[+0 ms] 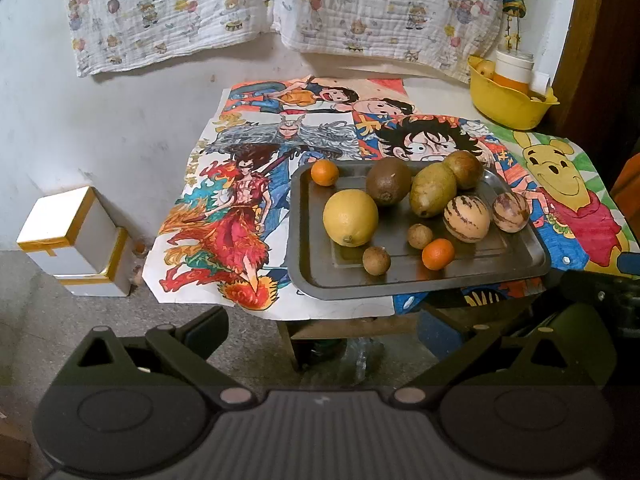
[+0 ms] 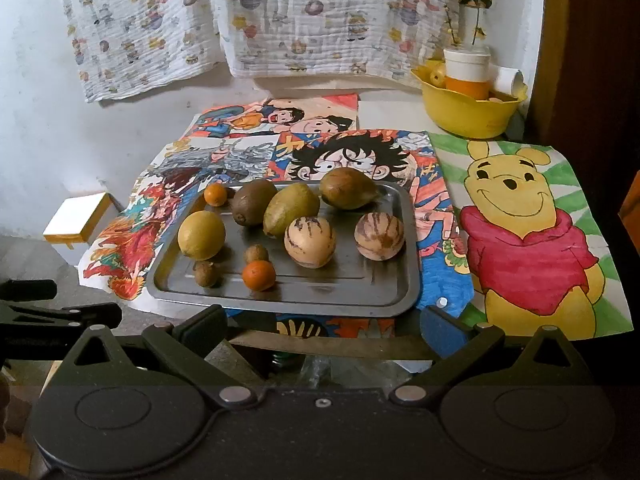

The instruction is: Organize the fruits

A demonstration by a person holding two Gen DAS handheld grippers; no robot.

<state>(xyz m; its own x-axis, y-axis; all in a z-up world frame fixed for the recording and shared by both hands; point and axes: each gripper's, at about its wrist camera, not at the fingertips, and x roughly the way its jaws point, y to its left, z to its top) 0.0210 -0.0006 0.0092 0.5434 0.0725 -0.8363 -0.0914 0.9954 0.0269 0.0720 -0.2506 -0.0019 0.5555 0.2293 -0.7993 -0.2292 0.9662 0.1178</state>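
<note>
A: Fruit status?
B: All sit mixed on the metal tray (image 2: 400, 280); lemon (image 2: 201, 234) at 9 o'clock. Sorted or pending — can't tell. Your left gripper (image 1: 322, 330) and right gripper (image 2: 322, 330): fingers wide apart, empty.

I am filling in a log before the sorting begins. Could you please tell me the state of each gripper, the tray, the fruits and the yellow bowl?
left gripper: open, empty, short of the table.
right gripper: open, empty, at the table edge.
metal tray: flat on the drawings, loaded.
fruits: all ten loose on the tray, unsorted.
yellow bowl: upright at the back, holding containers.
</note>
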